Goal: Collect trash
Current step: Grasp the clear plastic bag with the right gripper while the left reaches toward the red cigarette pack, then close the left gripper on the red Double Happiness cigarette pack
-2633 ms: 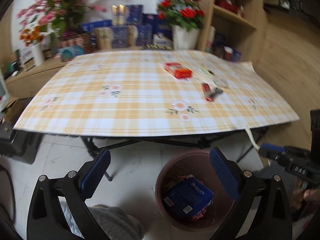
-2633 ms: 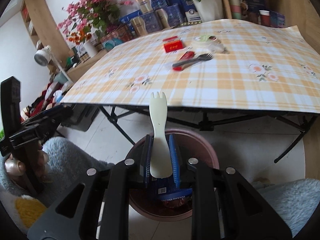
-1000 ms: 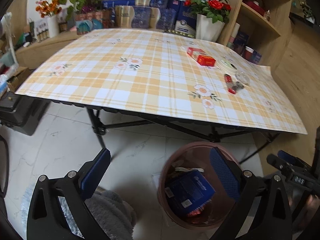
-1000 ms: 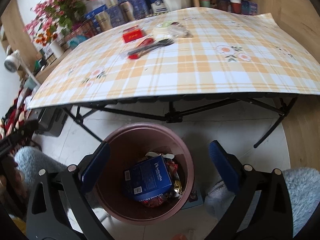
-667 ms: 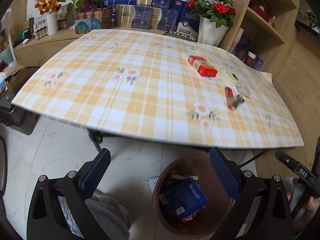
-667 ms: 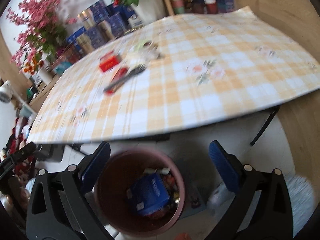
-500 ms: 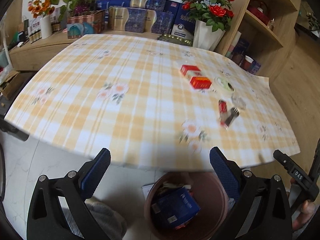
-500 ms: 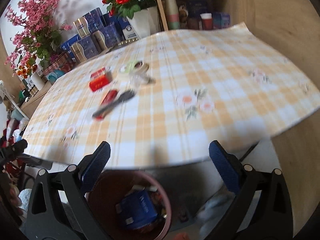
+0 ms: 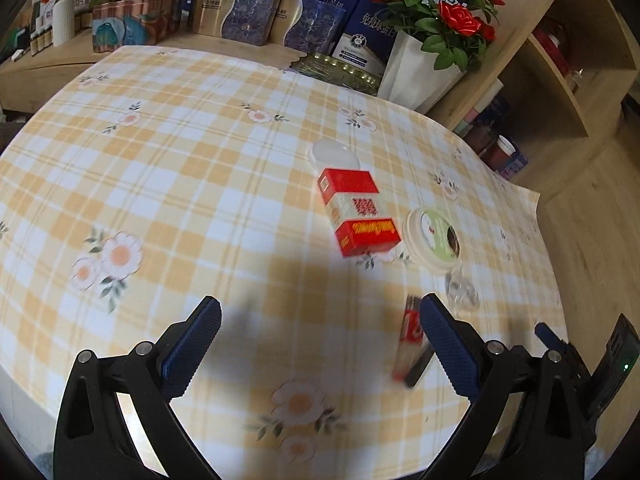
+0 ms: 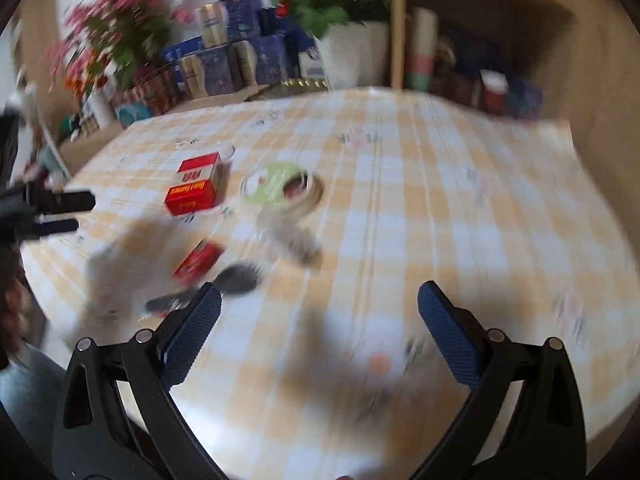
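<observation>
A red and white box (image 9: 356, 210) (image 10: 196, 189) lies on the checked tablecloth (image 9: 180, 184). Right of it sits a round green-topped lid (image 9: 434, 236) (image 10: 280, 188) and a crumpled clear wrapper (image 9: 460, 290) (image 10: 288, 238). Nearer, a small red packet (image 9: 410, 334) (image 10: 198, 262) lies across a black plastic fork (image 10: 224, 286). A clear round lid (image 9: 334, 154) rests behind the box. My left gripper (image 9: 320, 344) hovers open over the cloth, its right pad beside the red packet. My right gripper (image 10: 318, 330) is open and empty above the table; its view is blurred.
A white vase of red roses (image 9: 420, 68) and blue and gold gift boxes (image 9: 236, 14) line the far edge. Wooden shelves (image 9: 560, 72) stand at the right. The right gripper's body (image 9: 580, 360) shows at the left view's lower right.
Both grippers rose from the bin under the table to over the tabletop. The bin has dropped out of view. The white spork held earlier is gone from the right gripper.
</observation>
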The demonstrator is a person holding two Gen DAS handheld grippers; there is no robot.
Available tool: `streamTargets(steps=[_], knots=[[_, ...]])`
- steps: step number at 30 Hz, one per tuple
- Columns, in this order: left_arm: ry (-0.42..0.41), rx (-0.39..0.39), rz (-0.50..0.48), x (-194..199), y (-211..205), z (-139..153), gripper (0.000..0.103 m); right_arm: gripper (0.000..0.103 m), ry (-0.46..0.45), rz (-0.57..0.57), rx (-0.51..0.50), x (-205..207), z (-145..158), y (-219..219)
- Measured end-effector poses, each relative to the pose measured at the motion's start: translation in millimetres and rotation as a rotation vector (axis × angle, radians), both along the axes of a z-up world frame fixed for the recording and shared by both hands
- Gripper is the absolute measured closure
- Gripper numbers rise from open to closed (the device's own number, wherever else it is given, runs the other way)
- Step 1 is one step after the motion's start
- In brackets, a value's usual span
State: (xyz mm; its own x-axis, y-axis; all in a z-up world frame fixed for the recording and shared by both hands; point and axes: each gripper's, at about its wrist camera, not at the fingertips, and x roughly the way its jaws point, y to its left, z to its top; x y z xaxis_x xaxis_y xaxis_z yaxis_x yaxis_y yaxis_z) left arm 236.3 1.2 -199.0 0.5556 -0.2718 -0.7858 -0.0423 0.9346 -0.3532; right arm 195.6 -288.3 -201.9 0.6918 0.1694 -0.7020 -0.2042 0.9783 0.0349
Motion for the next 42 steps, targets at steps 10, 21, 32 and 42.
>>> streamTargets(steps=[10,21,32,42], knots=[[0.040,0.074,-0.022,18,-19,-11,0.006,0.016,0.019,0.172,0.038,68,-15,17],[0.062,0.069,0.007,25,-17,-25,0.006,0.065,0.110,0.260,-0.046,72,-43,40],[0.098,0.059,0.028,53,-39,-35,0.006,0.069,-0.004,0.114,0.114,62,-26,4],[0.071,0.149,0.133,114,-63,-32,0.006,0.069,0.012,0.122,0.111,66,-29,3]])
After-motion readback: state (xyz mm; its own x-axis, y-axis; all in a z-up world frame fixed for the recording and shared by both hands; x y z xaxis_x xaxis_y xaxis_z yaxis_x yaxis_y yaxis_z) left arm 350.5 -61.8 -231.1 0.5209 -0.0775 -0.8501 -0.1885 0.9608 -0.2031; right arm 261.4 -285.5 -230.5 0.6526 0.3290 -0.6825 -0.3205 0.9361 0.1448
